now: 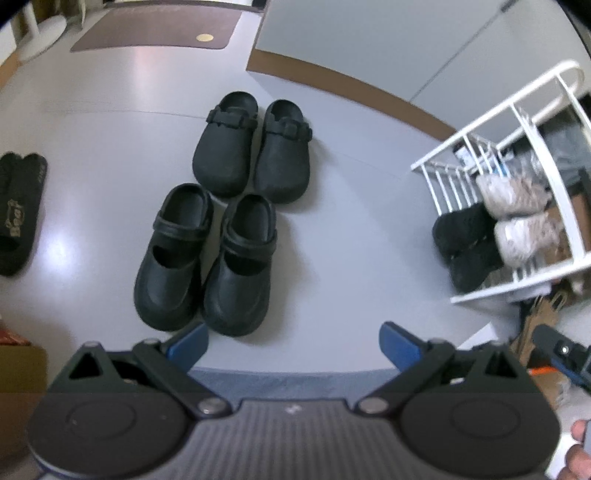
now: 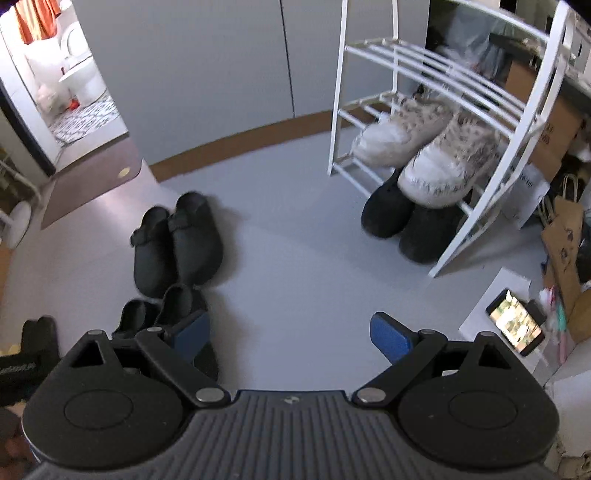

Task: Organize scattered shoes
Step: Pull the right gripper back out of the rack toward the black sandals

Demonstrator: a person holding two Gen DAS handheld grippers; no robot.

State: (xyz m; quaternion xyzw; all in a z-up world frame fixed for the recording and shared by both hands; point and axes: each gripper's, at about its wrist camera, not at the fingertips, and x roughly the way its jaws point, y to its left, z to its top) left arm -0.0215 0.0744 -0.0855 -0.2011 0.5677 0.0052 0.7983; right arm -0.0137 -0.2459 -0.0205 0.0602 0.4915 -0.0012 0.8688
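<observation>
Two pairs of black shoes sit on the grey floor. The strapped pair [image 1: 207,258] lies nearest my left gripper [image 1: 293,343], which is open and empty just behind their toes. The black clogs [image 1: 253,147] rest beyond them. A white shoe rack [image 2: 436,122] holds beige fuzzy shoes [image 2: 432,155] above a black pair [image 2: 406,218]. My right gripper [image 2: 291,336] is open with nothing between its fingers, above bare floor between the clogs [image 2: 177,243] and the rack. The strapped pair [image 2: 162,310] is partly hidden behind its left finger.
A black slipper [image 1: 18,214] lies at the far left. A brown mat [image 1: 155,29] lies near a doorway. A phone [image 2: 515,323] on white paper and paper bags [image 2: 565,236] sit right of the rack. A cardboard box [image 1: 18,365] is at lower left.
</observation>
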